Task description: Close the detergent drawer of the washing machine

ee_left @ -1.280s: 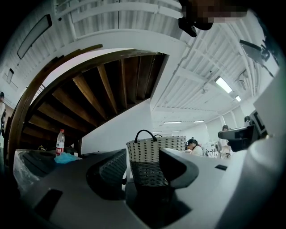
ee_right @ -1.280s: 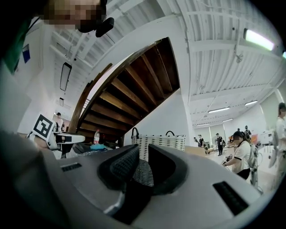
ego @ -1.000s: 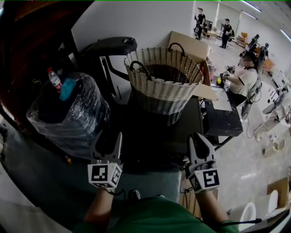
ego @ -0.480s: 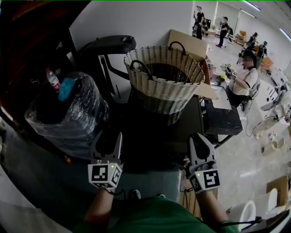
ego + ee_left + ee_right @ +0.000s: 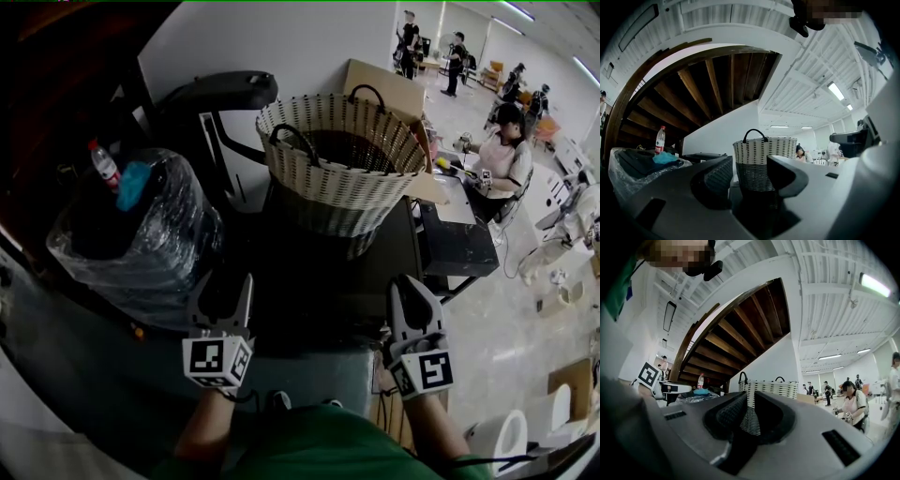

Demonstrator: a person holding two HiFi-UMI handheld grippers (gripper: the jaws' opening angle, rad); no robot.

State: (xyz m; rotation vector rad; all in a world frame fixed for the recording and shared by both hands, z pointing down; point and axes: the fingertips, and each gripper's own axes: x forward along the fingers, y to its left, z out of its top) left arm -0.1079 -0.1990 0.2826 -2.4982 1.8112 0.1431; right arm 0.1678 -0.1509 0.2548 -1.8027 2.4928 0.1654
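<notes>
No writing can be read on anything.

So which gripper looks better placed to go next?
Right, by a guess. Both hang side by side before the dark top under the basket; no drawer shows. On the right gripper the jaws have just been closing to a narrow gap, nothing between, handier for pushing; on the left gripper they stand wide.

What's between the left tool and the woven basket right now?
Nothing stands there. In the head view, only a bare dark surface runs from the left tool to the woven basket.
</notes>
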